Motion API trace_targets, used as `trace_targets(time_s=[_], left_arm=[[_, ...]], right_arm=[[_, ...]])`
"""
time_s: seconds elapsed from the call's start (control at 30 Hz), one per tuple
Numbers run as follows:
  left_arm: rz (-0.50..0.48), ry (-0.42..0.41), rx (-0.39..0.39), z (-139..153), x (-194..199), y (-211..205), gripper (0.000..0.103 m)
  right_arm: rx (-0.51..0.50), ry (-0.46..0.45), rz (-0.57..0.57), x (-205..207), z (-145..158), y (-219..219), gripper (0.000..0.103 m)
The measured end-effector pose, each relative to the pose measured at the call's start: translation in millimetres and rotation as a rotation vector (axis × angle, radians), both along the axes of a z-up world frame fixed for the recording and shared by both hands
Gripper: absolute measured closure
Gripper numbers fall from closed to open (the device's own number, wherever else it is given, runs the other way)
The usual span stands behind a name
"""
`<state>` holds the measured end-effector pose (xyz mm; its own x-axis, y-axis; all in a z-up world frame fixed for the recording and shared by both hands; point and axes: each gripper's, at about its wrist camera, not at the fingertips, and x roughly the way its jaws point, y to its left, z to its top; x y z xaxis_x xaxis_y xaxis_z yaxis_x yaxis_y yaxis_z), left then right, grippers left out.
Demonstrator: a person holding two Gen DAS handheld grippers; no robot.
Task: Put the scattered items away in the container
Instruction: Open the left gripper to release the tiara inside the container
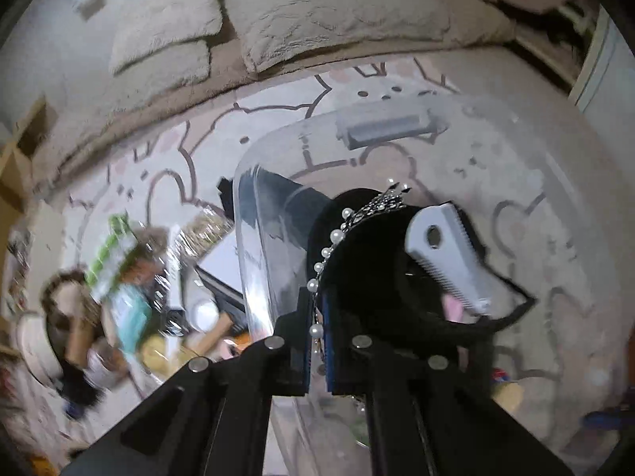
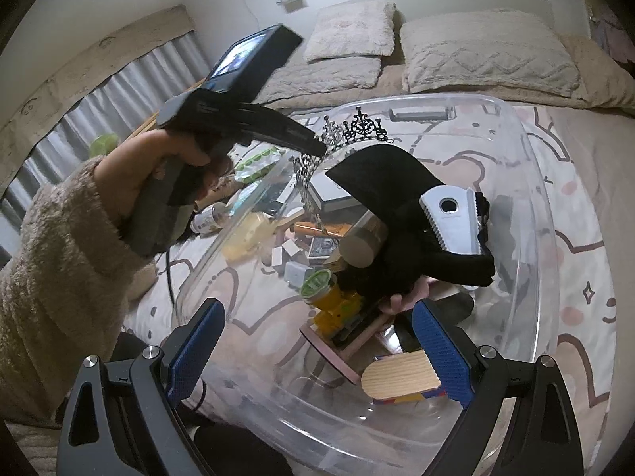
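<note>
Blue-padded right gripper (image 2: pixel 317 341): jaws wide, holding nothing, hovering over the near rim of the clear plastic tub (image 2: pixel 543 214). Wooden paddle (image 2: pixel 401 377) and yellow toy (image 2: pixel 337 305) lie just beyond, inside. Left gripper (image 1: pixel 316 341): jaws pinched onto the black filigree tiara with pearl beads (image 1: pixel 349 222), held above the tub's left wall. Judged light, springy, fragile; best gripped on the band, not the points. Farther off: black cloth (image 2: pixel 381 182), grey comb (image 2: pixel 452 218). Loose items (image 2: pixel 254 194) lie outside on the bedspread.

Black tool (image 2: pixel 317 353) with blue ribbed pads (image 2: pixel 442 353), silver screws (image 2: pixel 487 352); the person wears a fluffy beige sleeve (image 2: pixel 51 277)
</note>
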<state>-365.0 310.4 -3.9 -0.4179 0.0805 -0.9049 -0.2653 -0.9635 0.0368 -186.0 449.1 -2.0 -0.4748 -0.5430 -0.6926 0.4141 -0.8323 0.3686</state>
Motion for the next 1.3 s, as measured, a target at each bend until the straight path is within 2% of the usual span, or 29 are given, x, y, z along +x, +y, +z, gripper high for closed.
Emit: trace_targets(time_s=[0.23, 0.37, 0.47, 0.57, 0.8, 0.93, 1.07, 1.17, 1.3], left_arm=[[0.072, -0.056, 0.18, 6.6, 39.7, -24.4, 0.097], [0.026, -0.061, 0.162, 7.9, 71.3, -16.4, 0.097], [-0.024, -0.078, 0.112, 6.1, 87.9, -5.4, 0.097], [-0.061, -0.085, 0.026, -1.3, 98.6, 8.2, 0.097], [-0.07, -0.117, -0.123, -39.3, 97.7, 21.1, 0.097], [-0.043, -0.116, -0.176, -43.4, 83.0, 24.1, 0.097], [-0.109, -0.101, -0.339, -53.7, 73.4, 44.0, 0.097], [-0.183, -0.118, -0.352, -61.1, 74.8, 61.0, 0.097], [-0.283, -0.156, -0.297, -64.5, 81.9, 80.5, 0.097]], right_arm=[[-0.036, 0.009, -0.034, 0.4, 7.9, 9.5, 0.008], [-0.069, 0.01, -0.075, -1.6, 12.7, 20.8, 0.008], [-0.098, 0.006, -0.107, -2.9, 16.0, 30.6, 0.008], [-0.119, 0.005, -0.136, -3.6, 19.3, 39.1, 0.008], [-0.138, 0.028, -0.157, -1.8, 30.4, 47.8, 0.008], [-0.146, 0.038, -0.154, -0.7, 34.2, 47.8, 0.008], [-0.137, 0.037, -0.152, -1.7, 33.2, 46.4, 0.008], [-0.121, 0.04, -0.151, -2.0, 32.7, 45.6, 0.008], [-0.118, 0.031, -0.153, -4.3, 29.4, 46.8, 0.008]])
